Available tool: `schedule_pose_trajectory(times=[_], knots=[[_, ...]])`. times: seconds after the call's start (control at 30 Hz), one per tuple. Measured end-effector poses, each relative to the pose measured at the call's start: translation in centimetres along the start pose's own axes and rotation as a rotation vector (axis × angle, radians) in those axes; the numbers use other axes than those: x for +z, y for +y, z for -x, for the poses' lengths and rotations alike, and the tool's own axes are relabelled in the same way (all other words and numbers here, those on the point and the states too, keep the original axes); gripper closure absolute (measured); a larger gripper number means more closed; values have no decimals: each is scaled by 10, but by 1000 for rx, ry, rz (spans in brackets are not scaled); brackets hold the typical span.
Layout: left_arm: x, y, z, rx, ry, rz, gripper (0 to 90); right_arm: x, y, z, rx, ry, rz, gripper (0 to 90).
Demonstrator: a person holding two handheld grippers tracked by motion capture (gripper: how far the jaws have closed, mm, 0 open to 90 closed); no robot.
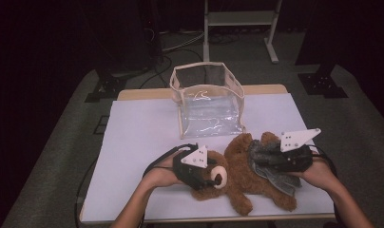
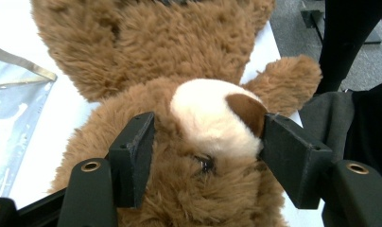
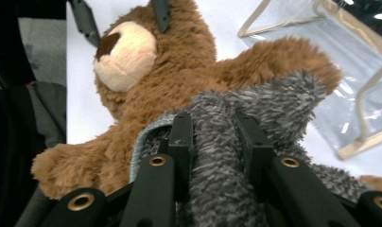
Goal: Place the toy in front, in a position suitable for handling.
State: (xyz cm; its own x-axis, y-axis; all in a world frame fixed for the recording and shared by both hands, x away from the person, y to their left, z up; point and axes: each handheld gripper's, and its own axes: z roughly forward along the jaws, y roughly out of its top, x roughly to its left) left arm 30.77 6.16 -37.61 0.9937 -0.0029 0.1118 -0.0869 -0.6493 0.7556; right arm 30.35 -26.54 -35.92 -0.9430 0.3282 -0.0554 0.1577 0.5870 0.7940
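A brown teddy bear lies on its back on the white table cover, head toward the left. My left gripper is shut on its head; in the left gripper view the black pads press into the fur on either side of the cream muzzle. A grey fuzzy cloth is draped over the bear's body. My right gripper is shut on a fold of it, and in the right gripper view that fold is pinched between the pads, with the bear lying beyond.
A clear plastic bag with beige trim stands open at the back middle of the table, close to the bear's far arm. The table's front edge runs just under both hands. Dark floor, cables and a metal stand lie beyond.
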Motion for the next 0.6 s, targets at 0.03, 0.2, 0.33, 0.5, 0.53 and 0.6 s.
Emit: schedule_pose_trajectory(times=[0.03, 0.2, 0.33, 0.5, 0.53, 0.6], knots=[[-2, 1, -1, -6, -2, 12, 355, 1, -2, -1, 7, 6, 6, 707], [-12, 5, -6, -31, 15, 56, 367, 7, -10, -5, 38, 42, 39, 710], [-10, 7, -8, -40, 15, 49, 370, 11, -11, -16, 24, 51, 40, 712], [1, 5, -5, -66, -30, 29, 383, 9, -8, -24, -14, 34, 18, 712], [2, 5, -5, -64, -33, 24, 385, 8, -5, -25, -31, 26, 9, 712], [2, 6, -4, -60, -32, 16, 386, 6, 4, -27, -62, 2, -6, 711]])
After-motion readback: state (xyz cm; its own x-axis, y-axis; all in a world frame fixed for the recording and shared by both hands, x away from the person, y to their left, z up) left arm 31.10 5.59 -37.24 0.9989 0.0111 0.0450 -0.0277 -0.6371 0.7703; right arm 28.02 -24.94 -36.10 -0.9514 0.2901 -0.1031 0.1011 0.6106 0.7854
